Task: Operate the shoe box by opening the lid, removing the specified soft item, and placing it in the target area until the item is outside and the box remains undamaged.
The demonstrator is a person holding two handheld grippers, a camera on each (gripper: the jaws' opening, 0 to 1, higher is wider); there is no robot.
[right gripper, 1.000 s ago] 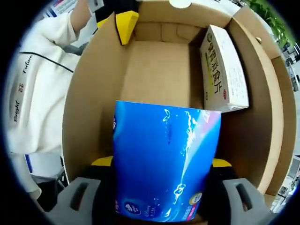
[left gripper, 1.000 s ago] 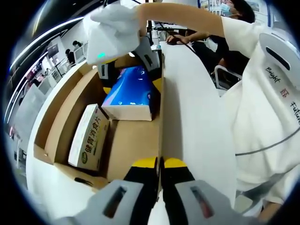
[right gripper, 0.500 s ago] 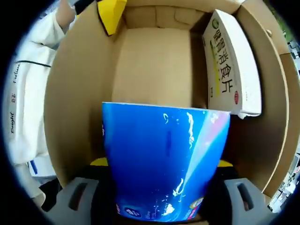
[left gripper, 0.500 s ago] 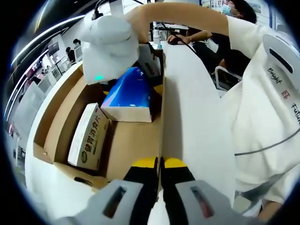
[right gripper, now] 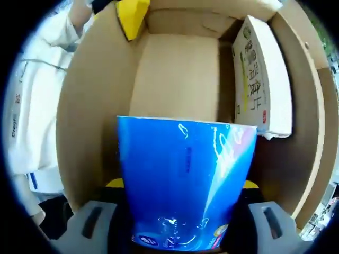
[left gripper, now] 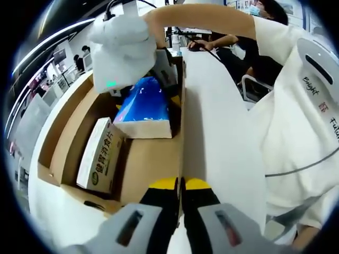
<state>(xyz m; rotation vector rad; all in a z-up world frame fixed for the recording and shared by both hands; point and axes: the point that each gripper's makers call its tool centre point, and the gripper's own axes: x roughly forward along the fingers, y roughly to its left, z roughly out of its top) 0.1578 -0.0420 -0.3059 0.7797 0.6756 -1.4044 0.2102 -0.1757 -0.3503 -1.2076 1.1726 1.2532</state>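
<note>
Inside the shoe box (left gripper: 148, 169), right gripper (right gripper: 183, 185) pinches the blue pack (right gripper: 185, 180); left gripper (left gripper: 181, 186) clamps its lid (left gripper: 212, 132).

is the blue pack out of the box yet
Not yet: the blue pack, gripped by the right gripper, sits within the box walls.

This looks like an open-plan office or lab. In the left gripper view a long white counter (left gripper: 212, 132) runs back toward seated people (left gripper: 238, 45) at desks, with an office chair (left gripper: 254, 87) beside them. Strip ceiling lights (left gripper: 47, 45) curve overhead, and further people (left gripper: 85, 55) and workstations stand in the far background.
</note>
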